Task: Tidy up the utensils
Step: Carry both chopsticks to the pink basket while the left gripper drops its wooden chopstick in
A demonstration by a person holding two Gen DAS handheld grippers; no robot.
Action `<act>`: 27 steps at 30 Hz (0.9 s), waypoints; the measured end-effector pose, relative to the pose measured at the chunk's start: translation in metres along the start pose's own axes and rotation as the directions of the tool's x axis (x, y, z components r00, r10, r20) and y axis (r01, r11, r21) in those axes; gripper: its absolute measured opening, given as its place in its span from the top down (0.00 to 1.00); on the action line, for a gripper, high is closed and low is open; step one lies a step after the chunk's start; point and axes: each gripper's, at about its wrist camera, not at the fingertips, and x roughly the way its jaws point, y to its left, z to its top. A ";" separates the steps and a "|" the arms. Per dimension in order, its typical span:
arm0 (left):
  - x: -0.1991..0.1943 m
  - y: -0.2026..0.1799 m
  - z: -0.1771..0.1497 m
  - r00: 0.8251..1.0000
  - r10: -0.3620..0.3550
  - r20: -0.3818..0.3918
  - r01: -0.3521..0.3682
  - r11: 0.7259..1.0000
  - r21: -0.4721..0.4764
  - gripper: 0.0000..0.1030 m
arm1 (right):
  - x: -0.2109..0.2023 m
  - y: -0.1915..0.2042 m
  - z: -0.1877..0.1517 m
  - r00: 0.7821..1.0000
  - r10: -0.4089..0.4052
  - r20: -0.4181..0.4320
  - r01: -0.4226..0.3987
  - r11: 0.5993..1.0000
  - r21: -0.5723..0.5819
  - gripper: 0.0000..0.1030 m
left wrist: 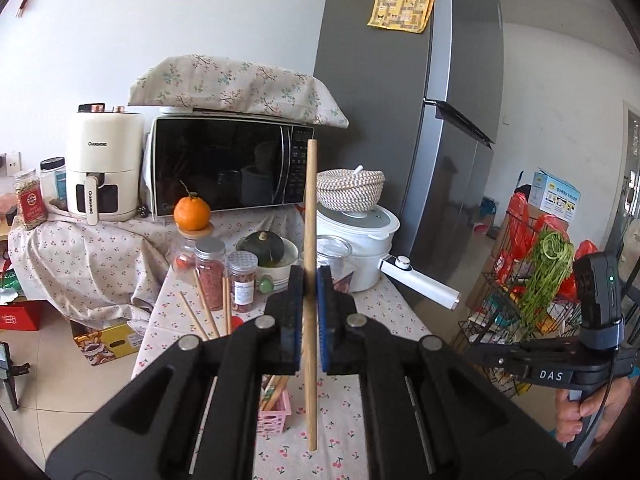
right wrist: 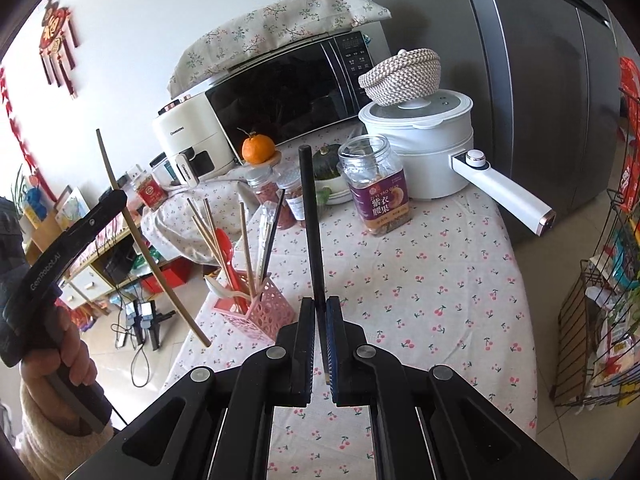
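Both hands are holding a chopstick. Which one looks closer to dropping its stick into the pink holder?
Probably the left. In the right wrist view its wooden chopstick hangs just beside the pink holder, while the right tongs hold the black chopstick further along the table.

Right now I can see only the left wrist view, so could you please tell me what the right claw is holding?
Observer: The right claw is shut on a black chopstick that points up and away from it.
Operator: Thank you. My own claw hides most of the pink holder; what is in it?
Observer: The pink holder holds wooden chopsticks, a red spoon and a white spoon.
Operator: Is my wooden stick in the holder yet?
Observer: No. The wooden stick hangs tilted in the left claw, with its lower end to the left of the holder in the right wrist view.
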 end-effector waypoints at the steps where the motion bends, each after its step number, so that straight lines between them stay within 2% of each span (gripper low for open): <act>1: -0.002 0.003 0.000 1.000 0.009 0.016 -0.009 1.000 -0.002 0.93 | 0.001 0.003 0.001 1.000 0.006 0.002 -0.006 1.000 -0.003 0.95; 6: -0.011 0.015 0.006 0.994 0.061 0.096 -0.059 0.998 -0.022 0.93 | 0.005 0.017 0.006 0.999 0.035 0.009 -0.035 0.999 -0.010 0.95; 11: -0.006 0.028 0.003 0.975 0.164 0.148 -0.164 0.986 -0.011 0.93 | 0.010 0.028 0.013 0.998 0.065 0.018 -0.065 0.998 -0.009 0.95; 18: 0.023 0.044 -0.018 0.966 0.209 0.153 -0.207 0.978 -0.030 0.93 | 0.021 0.038 0.020 0.996 0.081 0.028 -0.081 0.997 -0.001 0.95; 27: 0.051 0.051 -0.041 0.979 0.188 0.083 -0.186 0.982 -0.033 0.93 | 0.029 0.044 0.029 0.993 0.104 0.063 -0.105 0.994 0.015 0.95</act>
